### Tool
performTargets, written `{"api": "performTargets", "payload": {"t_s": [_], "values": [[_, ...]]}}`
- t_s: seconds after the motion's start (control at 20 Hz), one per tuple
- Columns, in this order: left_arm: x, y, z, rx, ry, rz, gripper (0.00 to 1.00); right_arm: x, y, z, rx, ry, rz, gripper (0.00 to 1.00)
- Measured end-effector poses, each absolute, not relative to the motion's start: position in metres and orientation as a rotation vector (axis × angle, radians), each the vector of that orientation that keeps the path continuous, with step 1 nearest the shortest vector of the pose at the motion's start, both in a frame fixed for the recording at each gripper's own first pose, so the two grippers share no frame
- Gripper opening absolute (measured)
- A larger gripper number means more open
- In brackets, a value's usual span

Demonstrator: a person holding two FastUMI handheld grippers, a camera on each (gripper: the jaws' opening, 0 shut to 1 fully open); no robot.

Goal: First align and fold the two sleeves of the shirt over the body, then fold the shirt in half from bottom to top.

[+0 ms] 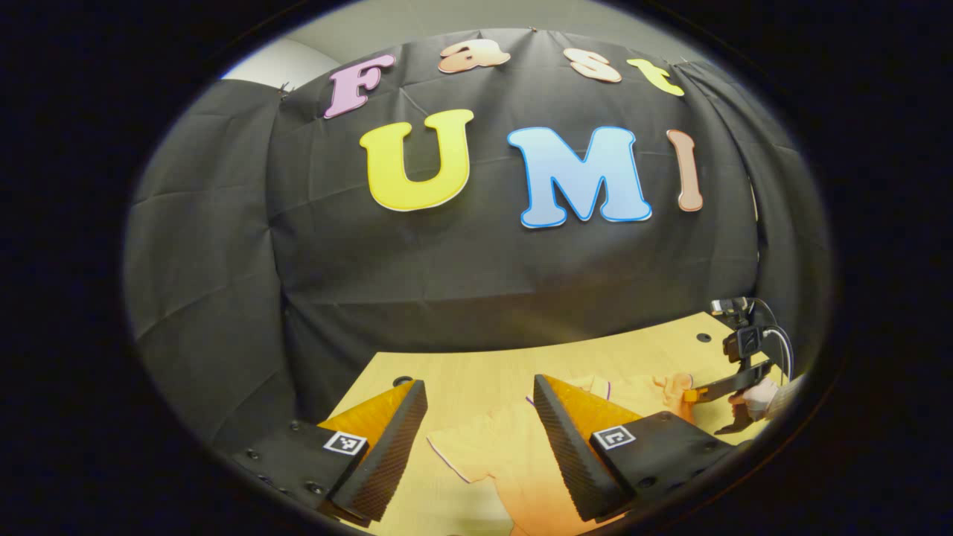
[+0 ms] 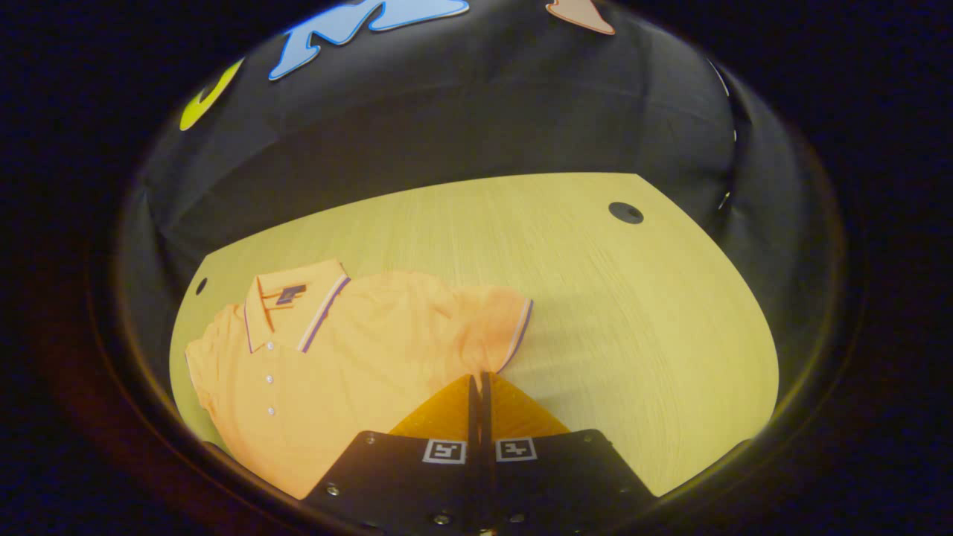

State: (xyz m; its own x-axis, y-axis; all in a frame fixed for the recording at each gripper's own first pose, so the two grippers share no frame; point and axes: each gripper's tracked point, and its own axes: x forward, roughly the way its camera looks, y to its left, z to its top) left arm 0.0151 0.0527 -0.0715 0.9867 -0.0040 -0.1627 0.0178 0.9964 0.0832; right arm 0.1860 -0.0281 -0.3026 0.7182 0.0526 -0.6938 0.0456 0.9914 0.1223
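The orange shirt (image 2: pixel 350 357) lies flat on the counter (image 2: pixel 633 313), front side up, so its sleeves can be folded in. The right gripper (image 2: pixel 480 383) has its fingers pressed together at the edge of the near sleeve (image 2: pixel 495 320); I cannot tell if they pinch cloth. The left gripper (image 1: pixel 476 417) hangs above the shirt, fingers wide apart, ready to grab.

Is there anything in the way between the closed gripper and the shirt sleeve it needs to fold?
Nothing visible blocks it. The right gripper, fingers together, sits right at the edge of the orange polo shirt, just below its sleeve. The wooden table around it is bare.
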Motion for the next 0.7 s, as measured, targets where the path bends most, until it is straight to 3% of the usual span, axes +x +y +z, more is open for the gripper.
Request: {"api": "performTargets", "payload": {"t_s": [0.3, 0.7], "values": [[0.014, 0.055, -0.076, 0.077, 0.168, -0.003, 0.93, 0.189, 0.028, -0.278, 0.06, 0.722, 0.151, 0.0], [0.012, 0.066, -0.085, 0.076, 0.185, 0.017, 0.94, 0.174, 0.106, -0.292, -0.078, 0.757, 0.345, 0.0]]}}
